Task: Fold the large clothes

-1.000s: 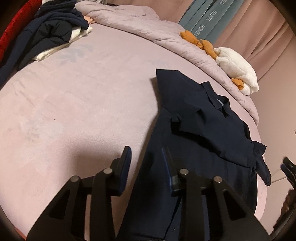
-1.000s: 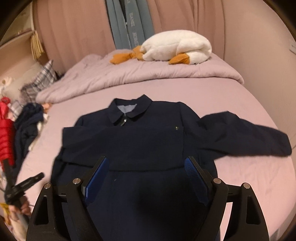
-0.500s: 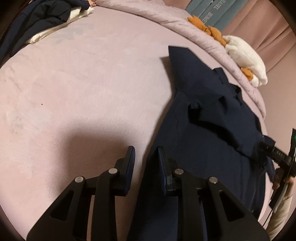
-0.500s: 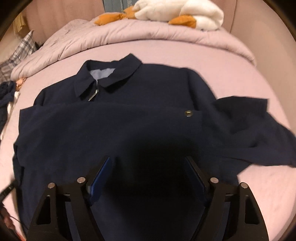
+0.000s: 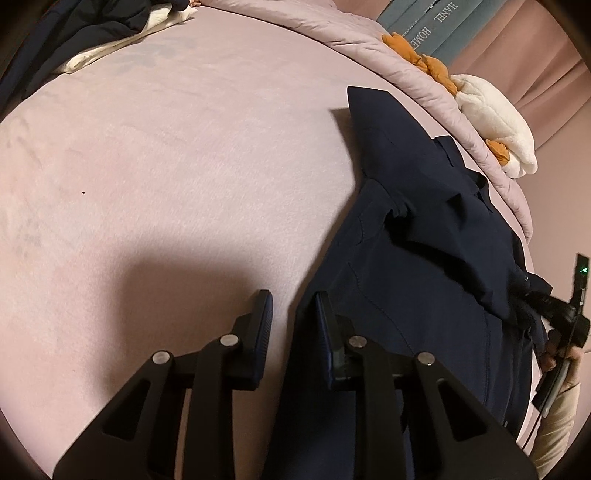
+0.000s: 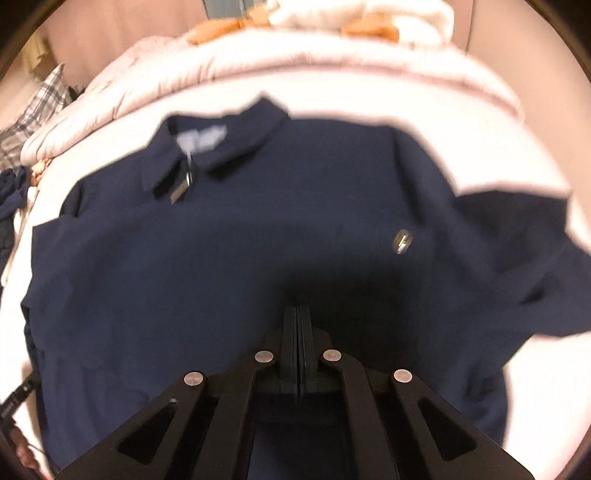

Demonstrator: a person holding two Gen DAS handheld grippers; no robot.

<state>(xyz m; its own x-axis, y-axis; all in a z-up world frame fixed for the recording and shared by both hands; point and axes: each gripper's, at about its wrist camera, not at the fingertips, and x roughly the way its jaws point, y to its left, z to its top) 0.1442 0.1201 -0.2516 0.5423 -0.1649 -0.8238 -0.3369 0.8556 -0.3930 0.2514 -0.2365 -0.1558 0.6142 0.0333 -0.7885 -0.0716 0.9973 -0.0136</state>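
Observation:
A dark navy collared jacket (image 6: 258,240) lies face up on the pink bed, one sleeve folded across its chest. It also shows in the left wrist view (image 5: 424,258). My left gripper (image 5: 293,306) is narrowly open, low over the jacket's left hem edge, one finger over the sheet and one over the cloth. My right gripper (image 6: 298,314) has its jaws closed together low over the jacket's front; whether cloth is pinched between them is hidden. It shows in the left wrist view (image 5: 528,310) at the jacket's far side.
A pink sheet (image 5: 166,166) covers the bed. A rolled pink duvet (image 6: 295,55) lies at the head with a white and orange plush goose (image 5: 491,118). A pile of dark and white clothes (image 5: 92,33) sits at the far left.
My right gripper has closed from wide open and dropped closer to the jacket. My left gripper has narrowed and moved lower toward the hem edge.

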